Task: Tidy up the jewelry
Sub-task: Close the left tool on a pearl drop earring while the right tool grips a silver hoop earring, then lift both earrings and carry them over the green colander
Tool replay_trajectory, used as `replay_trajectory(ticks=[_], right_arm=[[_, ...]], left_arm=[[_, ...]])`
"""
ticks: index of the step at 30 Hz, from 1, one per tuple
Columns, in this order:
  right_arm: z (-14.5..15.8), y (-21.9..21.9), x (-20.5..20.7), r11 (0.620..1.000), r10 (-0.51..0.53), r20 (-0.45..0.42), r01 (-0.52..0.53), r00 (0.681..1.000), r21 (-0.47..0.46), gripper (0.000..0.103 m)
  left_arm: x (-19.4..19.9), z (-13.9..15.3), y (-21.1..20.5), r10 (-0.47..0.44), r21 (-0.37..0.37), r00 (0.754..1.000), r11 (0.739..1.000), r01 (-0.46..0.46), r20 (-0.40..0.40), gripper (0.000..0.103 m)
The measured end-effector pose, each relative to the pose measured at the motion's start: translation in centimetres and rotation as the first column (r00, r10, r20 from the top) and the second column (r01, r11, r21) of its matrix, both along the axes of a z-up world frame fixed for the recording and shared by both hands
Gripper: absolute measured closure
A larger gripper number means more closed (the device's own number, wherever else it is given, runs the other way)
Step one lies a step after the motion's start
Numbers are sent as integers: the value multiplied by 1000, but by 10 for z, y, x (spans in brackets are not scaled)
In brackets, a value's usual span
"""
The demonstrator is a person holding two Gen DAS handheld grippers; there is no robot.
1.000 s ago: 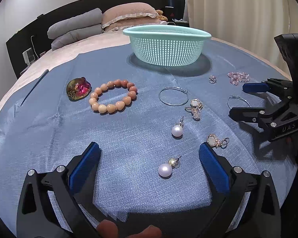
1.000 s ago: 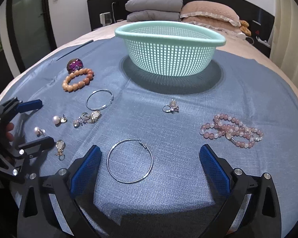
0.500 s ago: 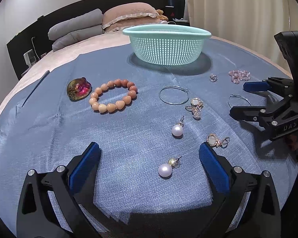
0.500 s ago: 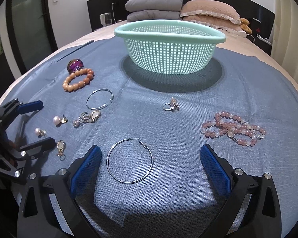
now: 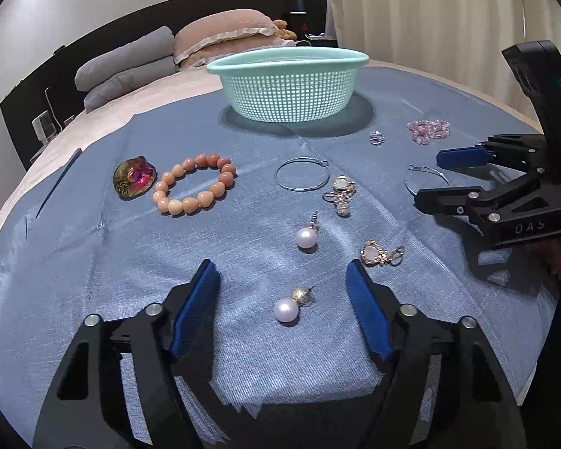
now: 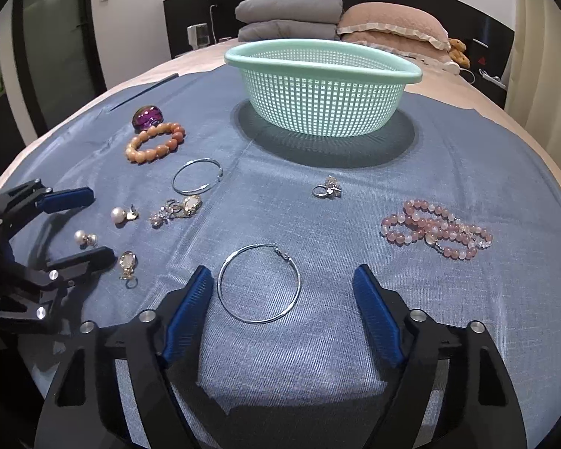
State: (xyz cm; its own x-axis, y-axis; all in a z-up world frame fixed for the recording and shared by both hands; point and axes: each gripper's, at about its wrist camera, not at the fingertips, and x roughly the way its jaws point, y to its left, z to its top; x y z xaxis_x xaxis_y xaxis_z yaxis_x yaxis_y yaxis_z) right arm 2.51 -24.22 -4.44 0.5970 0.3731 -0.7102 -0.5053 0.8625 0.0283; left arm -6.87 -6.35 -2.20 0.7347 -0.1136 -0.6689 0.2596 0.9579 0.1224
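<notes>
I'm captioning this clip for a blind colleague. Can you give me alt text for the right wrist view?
The open right gripper hovers over a blue cloth, a silver hoop earring lying between its fingers. Beyond sit a mint basket, a pink bead bracelet, a ring and, at left, earrings beside the open left gripper.

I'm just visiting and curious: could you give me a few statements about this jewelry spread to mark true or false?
1. The green basket sits on the blue cloth. True.
2. The left hand-held gripper is clamped on a pearl earring. False: its jaws are open, and the earring lies between them untouched.
3. A silver hoop lies before the right hand-held gripper. True.
4. The pink bead bracelet is inside the basket. False: it lies on the cloth.
</notes>
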Motion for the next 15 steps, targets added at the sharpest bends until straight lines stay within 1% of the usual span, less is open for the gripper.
replay_trajectory(ticks=[1, 2, 3, 4, 5, 6, 9, 12, 15], right_arm=[[0, 0, -1, 1000, 7, 2, -7, 1000, 6, 43], [2, 0, -3, 1000, 14, 4, -15, 1000, 16, 54], [2, -1, -5, 1000, 16, 5, -16, 1000, 24, 62], [2, 0, -6, 1000, 13, 8, -13, 1000, 24, 62], [2, 0, -7, 1000, 12, 12, -12, 1000, 23, 62], [2, 0, -7, 1000, 10, 14, -10, 1000, 26, 62], [3, 0, -10, 1000, 9, 33, -9, 999, 27, 63], [5, -2, -12, 999, 8, 44, -9, 999, 32, 63], [8, -5, -13, 999, 6, 43, -8, 999, 45, 63]], left_arm=[[-2, 0, -2, -13, 2, 1000, 1000, 13, 2, 45], [-3, 1, -4, -21, 1, 1000, 1000, 21, 2, 53], [-4, 1, -5, -27, 1, 1000, 1000, 27, 2, 58], [-5, 1, -6, -37, -5, 999, 999, 37, -2, 70], [-5, 1, -6, -50, -19, 999, 999, 50, -11, 89], [-5, 1, -5, -61, -38, 998, 997, 60, -23, 94], [-6, 2, -6, -65, -35, 998, 997, 65, -15, 94], [-7, 5, -2, -69, -74, 997, 995, 67, -21, 95], [-8, 8, -1, -77, -79, 997, 994, 75, -21, 97]])
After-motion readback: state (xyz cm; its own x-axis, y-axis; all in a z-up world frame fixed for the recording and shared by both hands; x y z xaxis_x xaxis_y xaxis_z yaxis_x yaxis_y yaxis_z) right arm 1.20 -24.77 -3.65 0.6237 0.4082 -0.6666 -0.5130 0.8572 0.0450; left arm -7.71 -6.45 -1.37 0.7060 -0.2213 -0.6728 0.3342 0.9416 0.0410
